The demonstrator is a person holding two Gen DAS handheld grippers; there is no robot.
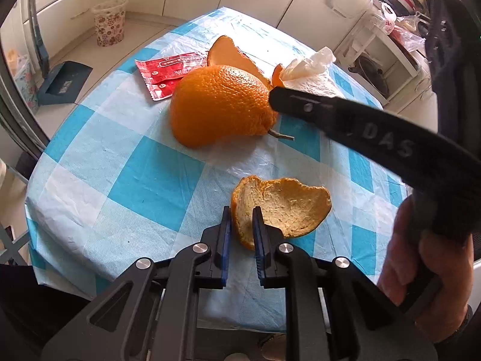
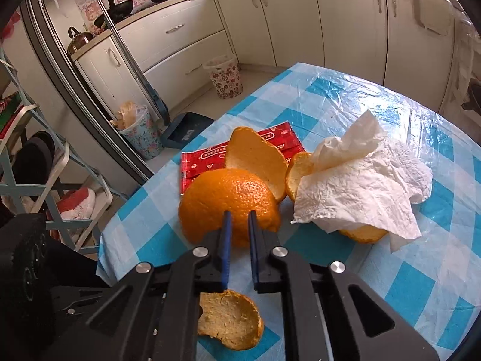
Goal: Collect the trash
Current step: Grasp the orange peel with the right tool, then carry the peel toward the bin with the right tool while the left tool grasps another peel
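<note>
Two sets of tongs were busy on the checkered worktop (image 1: 126,174) at this point. The left tongs (image 1: 242,215) were pinched narrow on the edge of a small peel piece (image 1: 288,207), pith side up, near the front of the cloth. The right tongs (image 2: 239,215) had closed down to a narrow gap at the near rim of the big domed peel (image 2: 228,201) in the middle; no earlier picture to compare, and I honestly couldn't tell if the pads had actually bitten the rind or just sat against it. Behind that dome sat another peel shard (image 2: 255,156), a red wrapper (image 2: 204,165), and a crumpled tissue (image 2: 360,180) draped over more peel. Two floral bins stood on the floor, one by the cabinets (image 2: 224,78) and one nearer the fridge (image 2: 141,135), both well apart from the worktop. What could go wrong, my guess: that dome is curved and slick, so a grip on just the rim could slip and drop it when lifted. The left piece is held by a thin edge too, so it could tear or swing loose on the way to a bin. Also the plastic cloth might drag along.
</note>
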